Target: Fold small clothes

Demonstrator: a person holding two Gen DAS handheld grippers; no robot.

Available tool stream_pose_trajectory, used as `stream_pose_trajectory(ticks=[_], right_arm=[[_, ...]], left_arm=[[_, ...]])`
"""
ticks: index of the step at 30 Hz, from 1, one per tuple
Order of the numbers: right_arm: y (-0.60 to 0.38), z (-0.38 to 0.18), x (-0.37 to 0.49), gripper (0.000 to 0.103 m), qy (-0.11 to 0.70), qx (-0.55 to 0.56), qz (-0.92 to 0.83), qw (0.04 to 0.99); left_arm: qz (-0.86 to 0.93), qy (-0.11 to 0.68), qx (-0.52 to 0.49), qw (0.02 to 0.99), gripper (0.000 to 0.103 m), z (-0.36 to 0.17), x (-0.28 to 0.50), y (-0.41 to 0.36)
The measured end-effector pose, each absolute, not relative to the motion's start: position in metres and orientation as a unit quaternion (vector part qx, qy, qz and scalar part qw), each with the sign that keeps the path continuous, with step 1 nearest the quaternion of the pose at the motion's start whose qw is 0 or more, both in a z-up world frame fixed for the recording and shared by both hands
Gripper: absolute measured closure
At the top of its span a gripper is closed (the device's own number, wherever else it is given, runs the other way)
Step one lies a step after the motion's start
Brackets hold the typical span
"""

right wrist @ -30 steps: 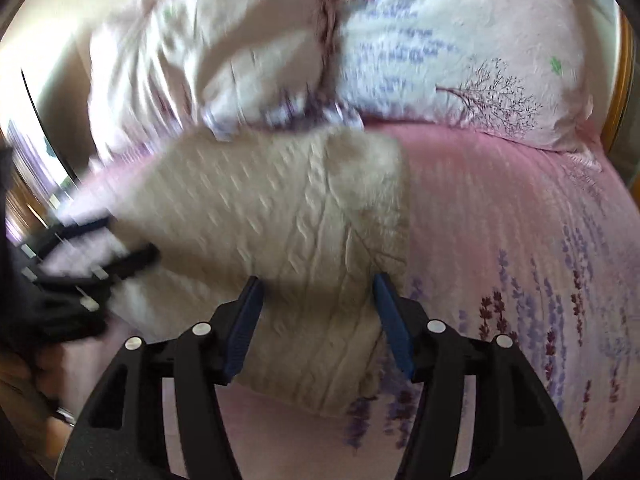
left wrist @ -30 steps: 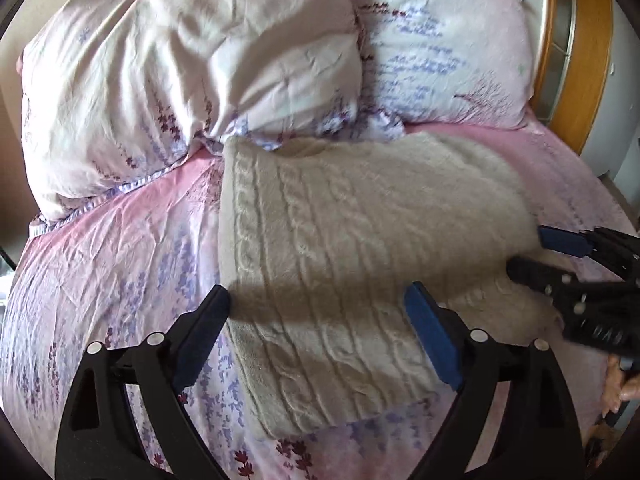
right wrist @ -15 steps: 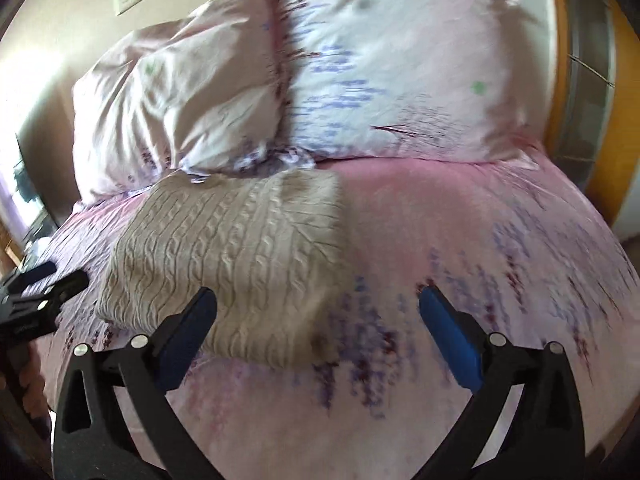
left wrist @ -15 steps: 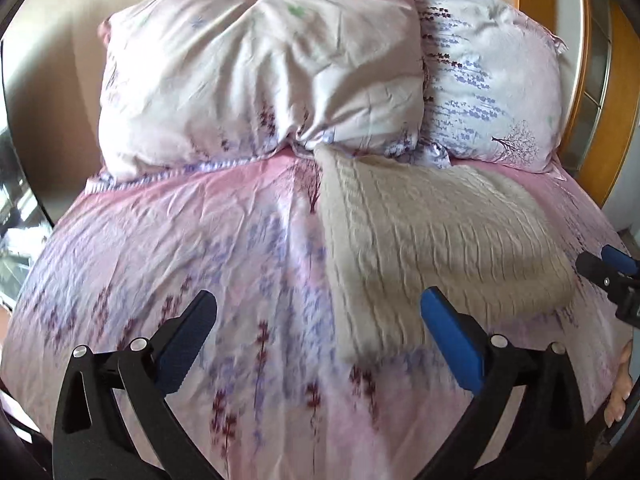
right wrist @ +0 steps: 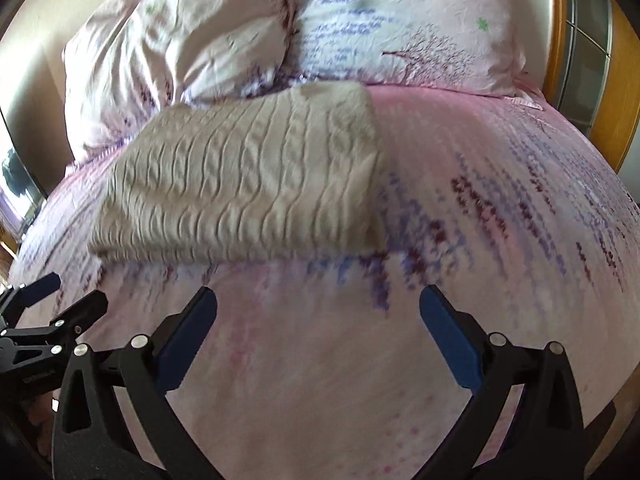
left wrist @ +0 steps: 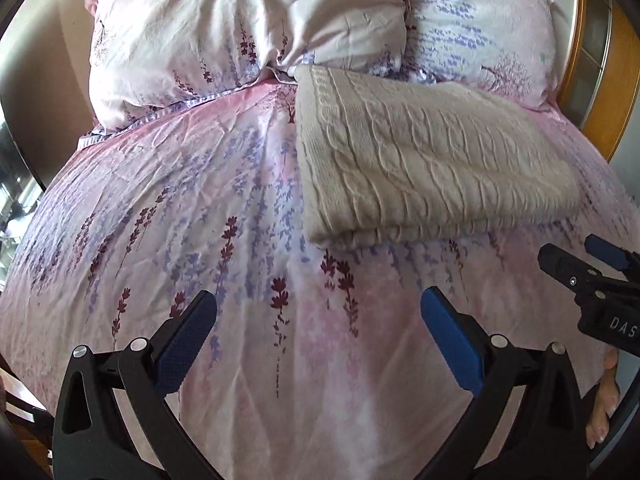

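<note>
While the cable-knit sweater [left wrist: 420,160] lies folded flat on the bedspread [left wrist: 200,200], both grippers hang spread and empty.
Its far corner touches the 2 pillows [left wrist: 248,20]; the stacked layers suggest the fold is finished, which would explain the release. Long axis runs left-right across the bed, layered edge facing the cameras. Left gripper [left wrist: 318,336] and right gripper [right wrist: 318,332] sit near that edge, apart from it, over bare bedspread.

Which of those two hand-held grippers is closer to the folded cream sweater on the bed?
Right, narrowly. The right hand-held gripper hangs open just short of the sweater's near edge. The left hand-held gripper, also open, sits farther back over bare bedspread, sweater off to its right.
</note>
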State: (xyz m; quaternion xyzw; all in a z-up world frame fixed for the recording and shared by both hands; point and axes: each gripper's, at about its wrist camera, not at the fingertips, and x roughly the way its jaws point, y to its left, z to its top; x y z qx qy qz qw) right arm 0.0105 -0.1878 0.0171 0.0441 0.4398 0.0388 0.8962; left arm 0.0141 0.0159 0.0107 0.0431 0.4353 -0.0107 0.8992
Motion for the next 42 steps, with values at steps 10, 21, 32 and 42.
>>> stream_pose_trajectory(ticks=[10,21,32,42], right_arm=[[-0.172,0.008,0.008,0.002,0.44,0.0,0.031,0.897],[-0.171,0.006,0.009,0.002,0.442,-0.002,0.032,0.896],[-0.171,0.007,0.008,0.002,0.442,-0.001,0.031,0.896],[-0.172,0.007,0.008,0.002,0.441,-0.001,0.031,0.897]], left_arm=[[0.005,0.45,0.01,0.893,0.001,0.001,0.016,0.024],[0.015,0.45,0.011,0.893,0.001,0.001,0.017,0.022],[0.015,0.447,0.012,0.894,0.001,0.0,0.015,0.022],[0.014,0.447,0.012,0.894,0.001,0.0,0.016,0.022]])
